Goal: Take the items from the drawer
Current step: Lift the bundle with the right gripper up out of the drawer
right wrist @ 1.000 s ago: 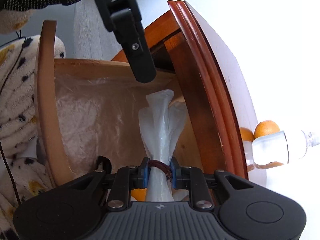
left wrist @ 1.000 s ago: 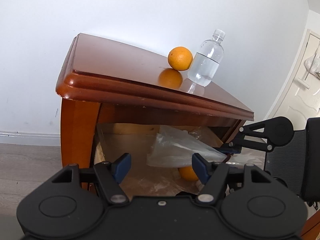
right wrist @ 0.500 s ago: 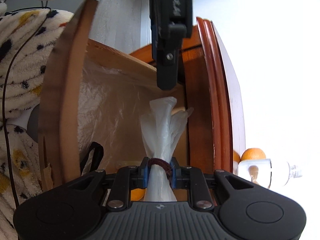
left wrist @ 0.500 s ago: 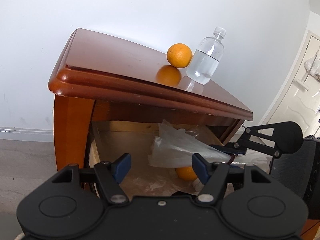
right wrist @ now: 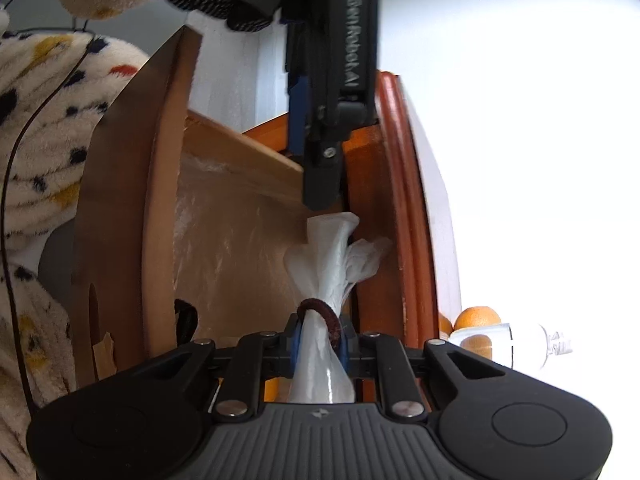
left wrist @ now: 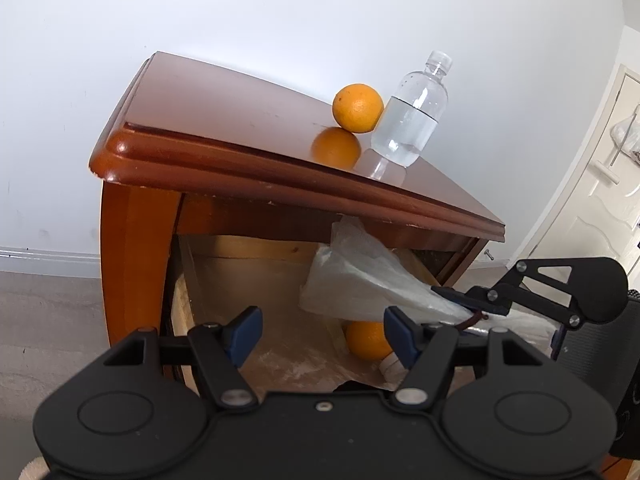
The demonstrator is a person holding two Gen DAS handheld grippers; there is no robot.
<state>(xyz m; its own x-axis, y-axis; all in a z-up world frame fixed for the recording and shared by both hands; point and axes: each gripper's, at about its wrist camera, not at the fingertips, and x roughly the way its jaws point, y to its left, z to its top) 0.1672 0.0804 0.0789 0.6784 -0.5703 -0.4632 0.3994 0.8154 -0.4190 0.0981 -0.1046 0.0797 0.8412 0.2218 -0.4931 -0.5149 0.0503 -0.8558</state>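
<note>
Right gripper [right wrist: 319, 346]: blue-padded jaws clamped on neck of bundled translucent white plastic bag [right wrist: 325, 280], just beside dark brown elastic band [right wrist: 326, 320] tying it. Left gripper [left wrist: 322, 334]: jaws spread wide, holding nothing, poised before open wooden drawer [left wrist: 248, 280]. Bag's loose end reaches out over drawer, up near tabletop edge. Orange [left wrist: 366, 340] lies on drawer floor beneath bag. Farther: second orange [left wrist: 357, 108] touching clear plastic water bottle [left wrist: 412, 120] atop glossy reddish-brown wooden nightstand [left wrist: 240, 128].

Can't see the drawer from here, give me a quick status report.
Right gripper shut on plastic bag, bag partly out of drawer. Left gripper open, empty. Orange left in drawer; tabletop edge close above bag.
</note>
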